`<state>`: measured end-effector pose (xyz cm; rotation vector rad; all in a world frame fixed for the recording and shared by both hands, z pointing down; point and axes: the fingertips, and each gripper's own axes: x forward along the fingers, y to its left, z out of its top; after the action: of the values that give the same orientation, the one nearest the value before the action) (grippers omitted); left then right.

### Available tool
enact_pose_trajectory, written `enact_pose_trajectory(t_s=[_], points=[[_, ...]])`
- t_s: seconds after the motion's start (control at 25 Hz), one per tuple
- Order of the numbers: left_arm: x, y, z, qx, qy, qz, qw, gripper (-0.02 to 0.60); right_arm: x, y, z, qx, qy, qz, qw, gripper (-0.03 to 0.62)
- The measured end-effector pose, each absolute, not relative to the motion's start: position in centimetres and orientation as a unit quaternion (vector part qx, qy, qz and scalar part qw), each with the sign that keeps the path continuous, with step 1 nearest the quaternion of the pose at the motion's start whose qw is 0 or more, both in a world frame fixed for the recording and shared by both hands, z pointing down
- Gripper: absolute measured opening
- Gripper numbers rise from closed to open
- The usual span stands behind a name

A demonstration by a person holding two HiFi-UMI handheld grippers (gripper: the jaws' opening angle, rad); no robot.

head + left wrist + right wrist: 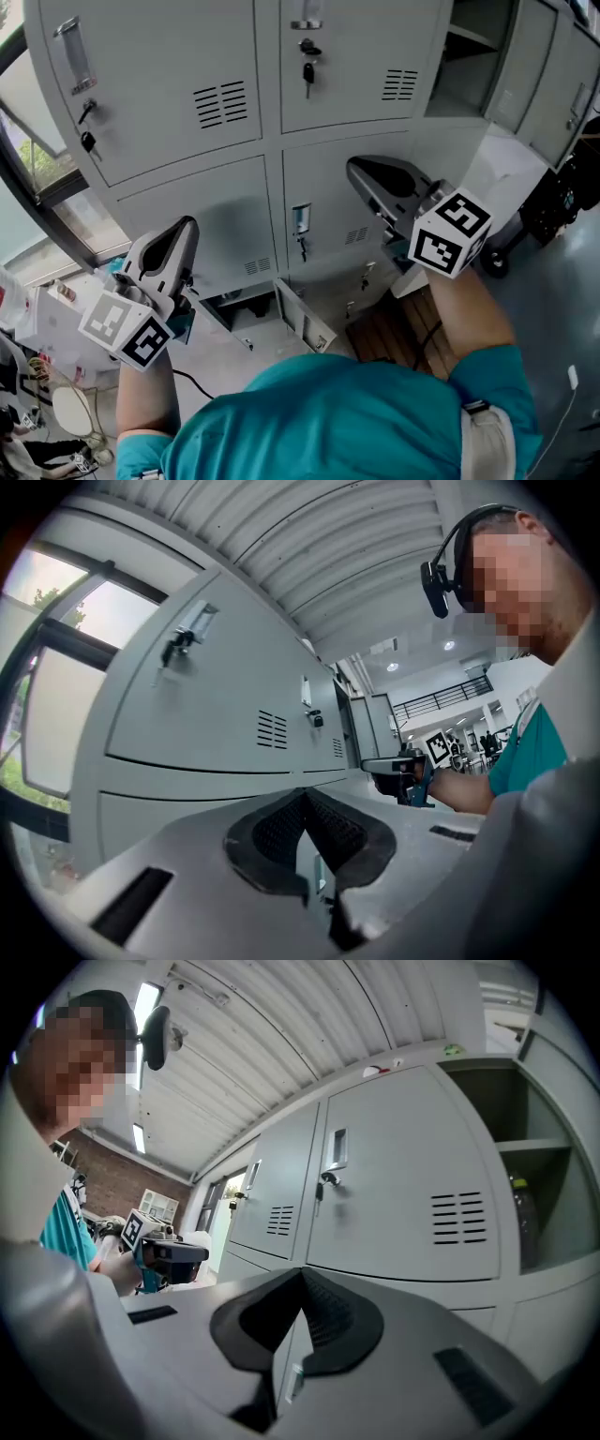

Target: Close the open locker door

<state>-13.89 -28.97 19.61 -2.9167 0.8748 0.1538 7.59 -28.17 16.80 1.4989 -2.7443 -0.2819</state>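
Observation:
A bank of grey lockers (187,103) fills the head view. One upper compartment (469,56) at the far right stands open, its door (530,66) swung out to the right. In the right gripper view that compartment (553,1166) shows a shelf and a bottle (525,1222). Low down, a small door (305,319) also hangs open beside a dark compartment (234,305). My left gripper (187,225) is shut and empty, apart from the lockers in front of the lower row. My right gripper (354,169) is also shut on nothing, left of the open upper compartment. Neither touches a door.
Keys hang in several locks (307,70). A window (37,159) lies at the left, with bags and clutter (47,328) on the floor below it. A wooden board (394,333) lies by my right arm. Dark wheeled equipment (553,206) stands at the right.

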Motion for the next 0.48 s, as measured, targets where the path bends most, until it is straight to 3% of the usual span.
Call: enact_pose_trajectory(t_s=[0.48], points=[[16.4,-19.5,16.5,-0.981,0.164,0.054,0.085,0.003,34.3,-15.1,15.8,0.590,-0.802,-0.092,0.002,-0.002]])
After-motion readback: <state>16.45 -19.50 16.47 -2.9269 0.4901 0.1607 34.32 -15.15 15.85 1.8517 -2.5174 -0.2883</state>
